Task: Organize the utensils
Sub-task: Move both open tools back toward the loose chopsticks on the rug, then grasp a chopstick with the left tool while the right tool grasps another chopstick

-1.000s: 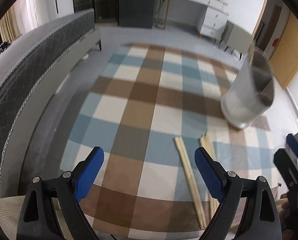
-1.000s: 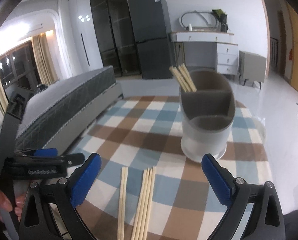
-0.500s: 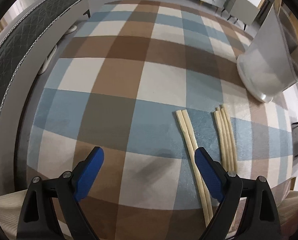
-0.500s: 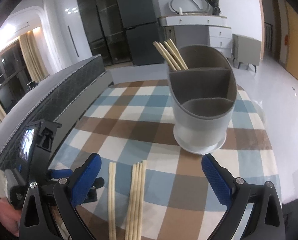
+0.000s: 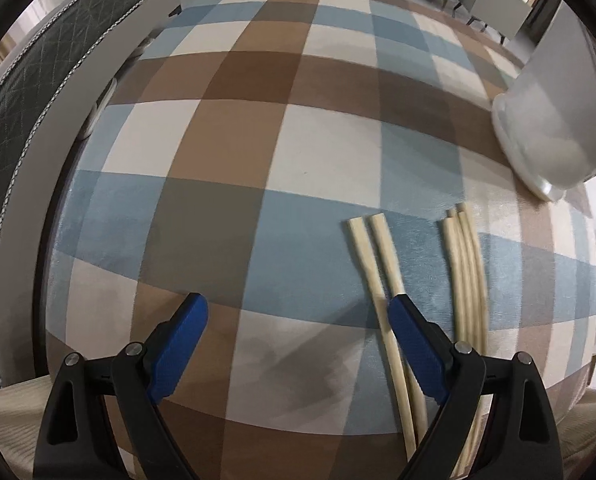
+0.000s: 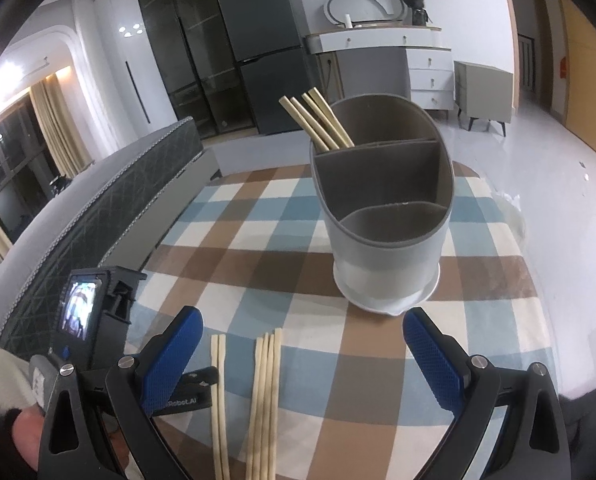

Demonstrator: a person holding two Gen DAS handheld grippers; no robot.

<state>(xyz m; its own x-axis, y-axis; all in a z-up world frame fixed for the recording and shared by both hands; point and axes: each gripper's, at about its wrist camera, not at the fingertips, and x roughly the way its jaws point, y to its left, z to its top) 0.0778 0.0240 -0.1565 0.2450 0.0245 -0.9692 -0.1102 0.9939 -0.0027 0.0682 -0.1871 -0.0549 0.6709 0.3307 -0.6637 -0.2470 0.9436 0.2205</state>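
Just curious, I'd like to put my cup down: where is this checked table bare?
Bare: the checked cloth left of the pair of pale wooden chopsticks, toward the grey bed. Crowded: the right side, with the chopstick bundle and grey divided utensil holder.

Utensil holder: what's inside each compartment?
Holder: four chopsticks lean in the far compartment. Middle and near compartments show only bare walls; their bottoms are hidden.
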